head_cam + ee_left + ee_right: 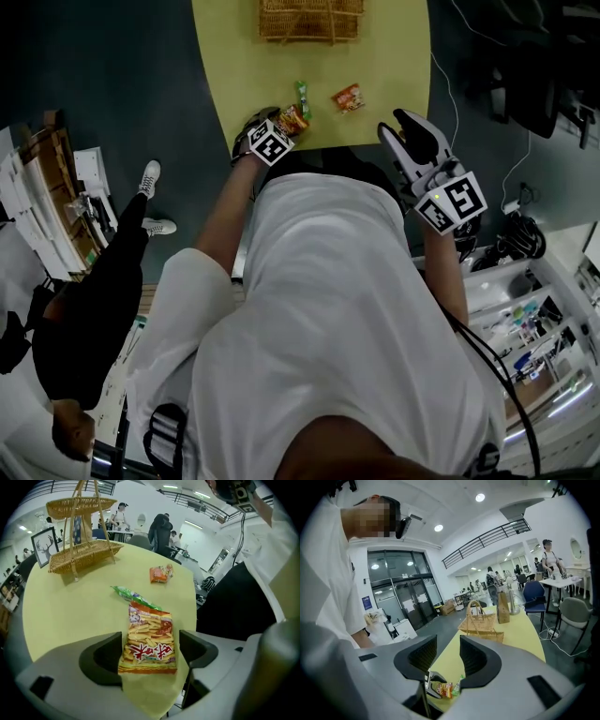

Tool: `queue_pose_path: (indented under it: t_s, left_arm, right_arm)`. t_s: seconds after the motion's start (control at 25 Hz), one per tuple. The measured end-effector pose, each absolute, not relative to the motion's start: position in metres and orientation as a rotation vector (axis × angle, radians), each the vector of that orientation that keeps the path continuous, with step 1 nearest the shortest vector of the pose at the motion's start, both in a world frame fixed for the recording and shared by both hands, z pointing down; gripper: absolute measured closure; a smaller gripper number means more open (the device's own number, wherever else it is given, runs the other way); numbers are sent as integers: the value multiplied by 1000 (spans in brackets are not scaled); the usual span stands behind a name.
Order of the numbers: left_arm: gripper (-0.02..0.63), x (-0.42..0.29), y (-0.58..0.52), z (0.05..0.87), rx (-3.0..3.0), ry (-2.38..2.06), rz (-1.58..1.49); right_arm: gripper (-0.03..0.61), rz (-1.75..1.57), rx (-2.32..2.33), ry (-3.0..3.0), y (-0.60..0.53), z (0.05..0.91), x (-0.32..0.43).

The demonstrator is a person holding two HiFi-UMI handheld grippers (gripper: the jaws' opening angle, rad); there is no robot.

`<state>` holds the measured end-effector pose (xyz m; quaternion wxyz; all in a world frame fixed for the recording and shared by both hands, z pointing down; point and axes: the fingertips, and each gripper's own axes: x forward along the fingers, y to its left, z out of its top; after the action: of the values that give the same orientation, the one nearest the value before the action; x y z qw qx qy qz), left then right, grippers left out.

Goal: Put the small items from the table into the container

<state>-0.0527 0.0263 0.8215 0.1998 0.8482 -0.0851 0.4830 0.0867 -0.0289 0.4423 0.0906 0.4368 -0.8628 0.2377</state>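
We see an orange snack packet (149, 641) lying flat at the near edge of the desk (70, 606). A slim green packet (136, 597) lies just beyond it, and a small red-orange packet (161, 573) farther off. The wicker basket (79, 555) stands upright at the far end.

The head camera is looking steeply down over the person's white shirt (319, 281) at the near end of the yellow table (234, 66), from well above. The left gripper's (150, 653) camera is sitting close over that table, facing along its jaws toward the wicker basket (84, 555), while the right gripper's (447, 656) camera is looking almost level along the table from farther back. All three are sharing the basket, the tabletop and the orange snack packet (149, 641).
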Motion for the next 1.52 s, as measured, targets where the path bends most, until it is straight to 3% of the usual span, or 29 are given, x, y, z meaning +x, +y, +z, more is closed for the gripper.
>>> queue_pose_path:
  t_s: [0.08,0.24,0.32,0.56,1.16,1.52]
  left_arm:
    - [242,-56,24,827,2368,-272,1361]
    - [375,-64,10,817,2370,-363,1341]
    - [395,-65,6,808,2366,-393,1317]
    - [400,-69,-32,764,2388,-556,1211]
    - [402,-63,-207,563,2636,-940,887]
    - [402,-28,-299,543,2627,-1029,887]
  right_arm:
    - [430,716,1308,-2557,-31,443,90]
    - [430,723,1319,-2556,-35,440,93]
    - [430,719,1310,-2564,-38,439,94]
    - [430,692,1290,-2616,-54,433,95]
    - [430,610,1312,-2692,-76,409,93]
    - [430,613,1336,-2700,-100,408,119]
